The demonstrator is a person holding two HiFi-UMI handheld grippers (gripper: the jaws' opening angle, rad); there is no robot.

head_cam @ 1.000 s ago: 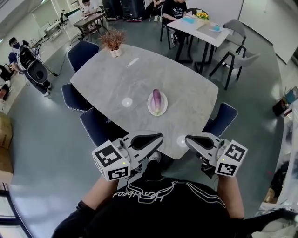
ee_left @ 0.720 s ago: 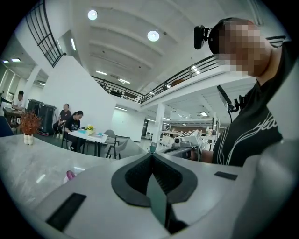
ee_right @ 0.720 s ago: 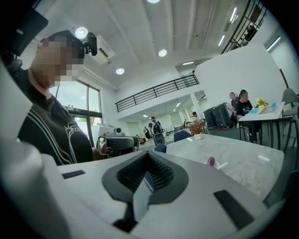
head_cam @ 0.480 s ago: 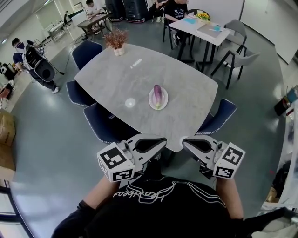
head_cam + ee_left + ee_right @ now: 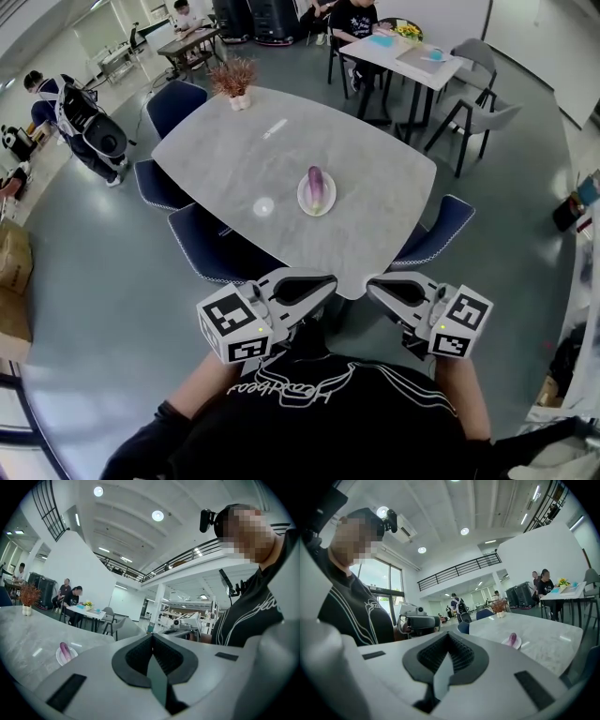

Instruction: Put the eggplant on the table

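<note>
Both clenched on nothing: my left hand-held gripper (image 5: 319,280) and right hand-held gripper (image 5: 374,284), near me. The eggplant (image 5: 316,183) lies on a plate (image 5: 304,200), farther out on the bench (image 5: 225,155).

Left gripper (image 5: 151,639) closed, eggplant (image 5: 64,651) on plate (image 5: 63,662)

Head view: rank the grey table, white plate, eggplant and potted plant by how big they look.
1. grey table, by far the largest.
2. potted plant and white plate look about alike; the plant stands farther from the camera, so I leave them unranked.
3. eggplant, smaller than the plate under it.
</note>
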